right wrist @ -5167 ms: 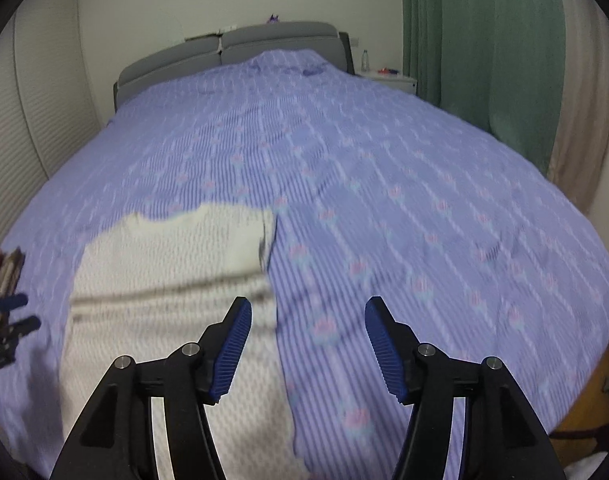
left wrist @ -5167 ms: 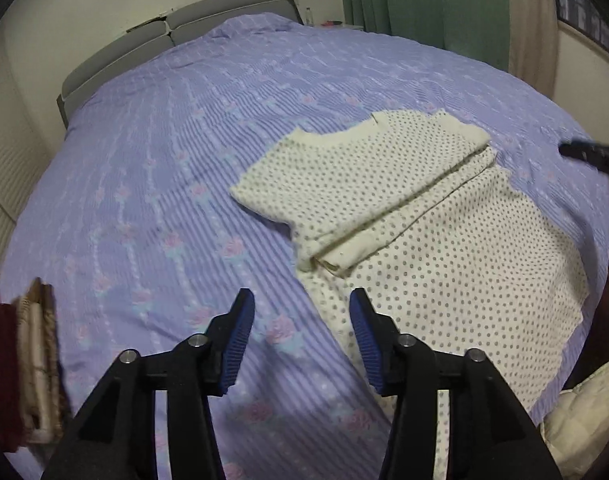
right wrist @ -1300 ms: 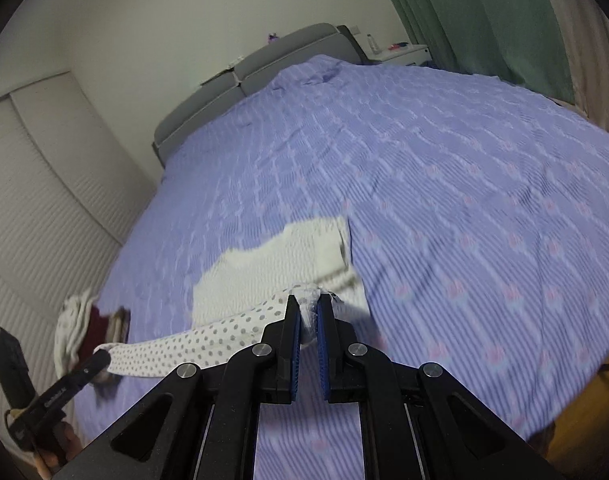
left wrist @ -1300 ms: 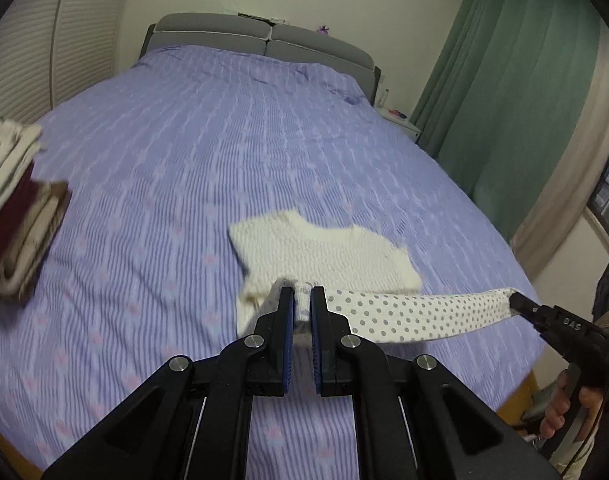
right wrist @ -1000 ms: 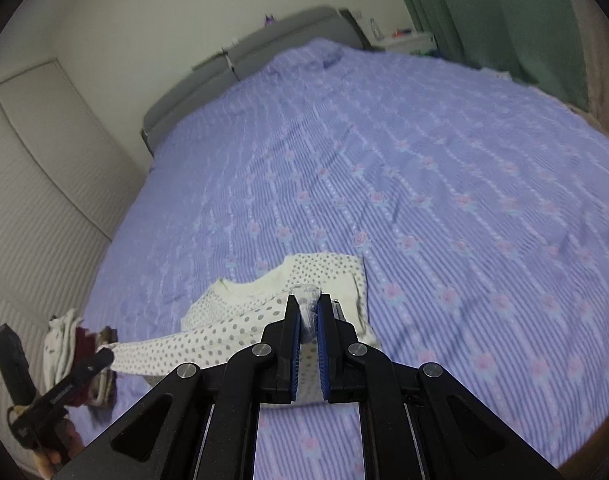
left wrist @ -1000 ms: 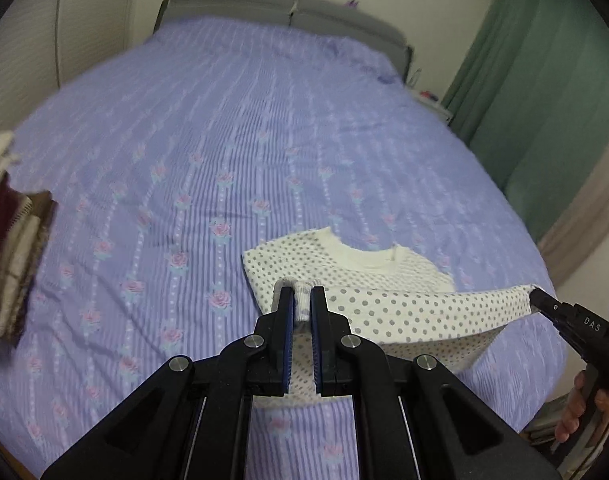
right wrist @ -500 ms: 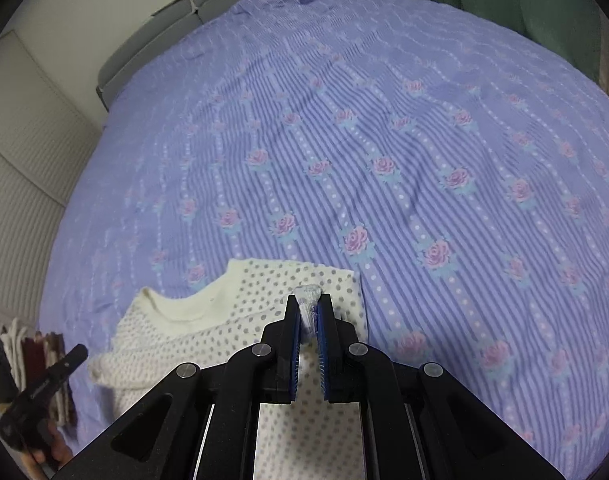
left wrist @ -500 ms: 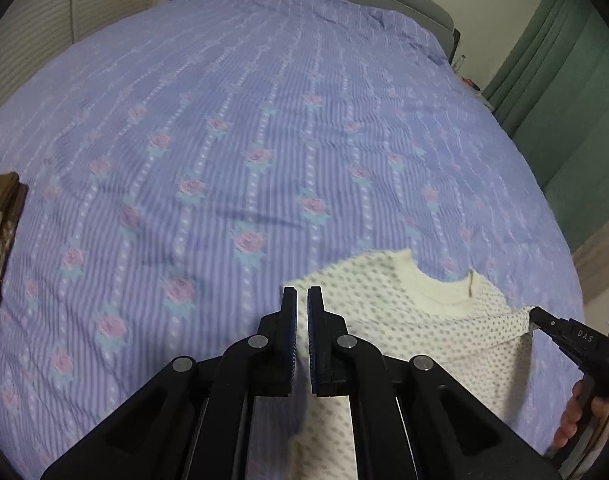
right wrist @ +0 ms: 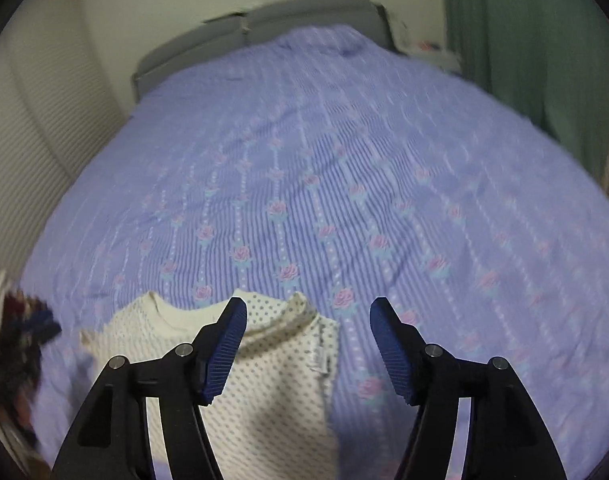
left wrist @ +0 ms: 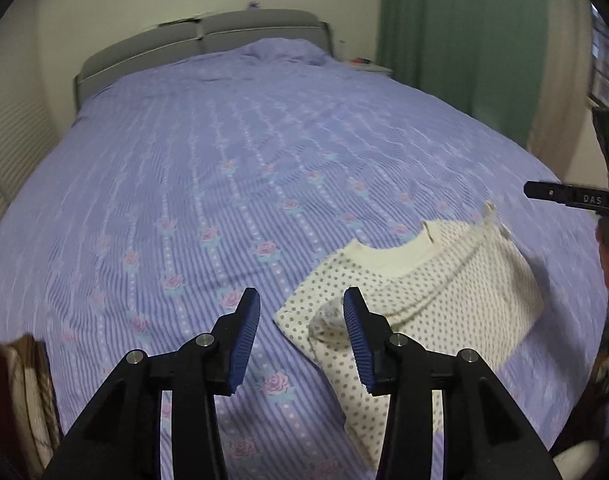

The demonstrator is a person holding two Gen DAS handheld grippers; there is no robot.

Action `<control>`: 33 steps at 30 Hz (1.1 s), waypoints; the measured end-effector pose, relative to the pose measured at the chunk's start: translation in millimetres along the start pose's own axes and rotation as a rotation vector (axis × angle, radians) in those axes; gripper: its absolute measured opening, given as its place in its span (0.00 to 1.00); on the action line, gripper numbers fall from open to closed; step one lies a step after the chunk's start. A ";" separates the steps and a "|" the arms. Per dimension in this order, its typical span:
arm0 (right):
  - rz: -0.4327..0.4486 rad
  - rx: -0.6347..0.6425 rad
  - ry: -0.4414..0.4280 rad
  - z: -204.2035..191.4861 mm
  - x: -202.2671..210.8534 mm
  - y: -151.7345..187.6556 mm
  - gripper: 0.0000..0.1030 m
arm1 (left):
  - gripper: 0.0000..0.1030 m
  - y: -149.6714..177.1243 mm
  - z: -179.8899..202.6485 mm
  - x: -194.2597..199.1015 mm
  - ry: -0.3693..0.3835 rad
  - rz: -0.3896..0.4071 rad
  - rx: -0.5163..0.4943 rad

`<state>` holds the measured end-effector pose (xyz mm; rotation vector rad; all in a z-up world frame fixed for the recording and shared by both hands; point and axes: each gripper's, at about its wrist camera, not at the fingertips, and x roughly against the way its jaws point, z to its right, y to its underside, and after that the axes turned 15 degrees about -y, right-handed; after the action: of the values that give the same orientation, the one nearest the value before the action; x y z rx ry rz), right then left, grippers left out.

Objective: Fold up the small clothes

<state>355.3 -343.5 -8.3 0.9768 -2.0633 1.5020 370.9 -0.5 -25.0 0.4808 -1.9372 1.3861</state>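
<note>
A small cream top with grey dots [left wrist: 424, 292] lies folded on the purple flowered bedspread [left wrist: 232, 168], neckline toward the headboard. My left gripper [left wrist: 300, 336] is open and empty, just off the top's near left corner. In the right wrist view the top [right wrist: 264, 380] lies under and left of my right gripper [right wrist: 308, 344], which is open and empty above its right edge. The right gripper's tip also shows in the left wrist view [left wrist: 568, 198], above the top's far right corner.
A stack of folded clothes [left wrist: 20, 396] sits at the bed's left edge, blurred in the right wrist view [right wrist: 12, 332]. A grey headboard [left wrist: 200, 44] is at the far end. Green curtains [left wrist: 456, 28] hang on the right, with a nightstand [left wrist: 368, 66] beside them.
Both grippers carried the top's lower edge up over its chest and laid it down. Both have now opened, let go of the cloth and drawn back a little.
</note>
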 end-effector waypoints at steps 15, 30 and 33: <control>-0.165 0.122 -0.086 15.3 -54.8 18.1 0.62 | 0.42 3.3 33.5 -47.5 0.223 -0.109 -0.256; -0.196 0.014 -0.149 32.8 -96.8 2.9 0.14 | 0.08 -6.8 3.6 -84.1 0.249 -0.171 0.039; -0.174 0.027 -0.128 28.6 -93.7 4.3 0.12 | 0.07 -8.2 -1.7 -83.9 0.196 -0.156 0.070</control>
<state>417.4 -341.6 -84.3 1.2583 -1.9886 1.4146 434.6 -9.9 -79.5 0.4983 -1.6629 1.3514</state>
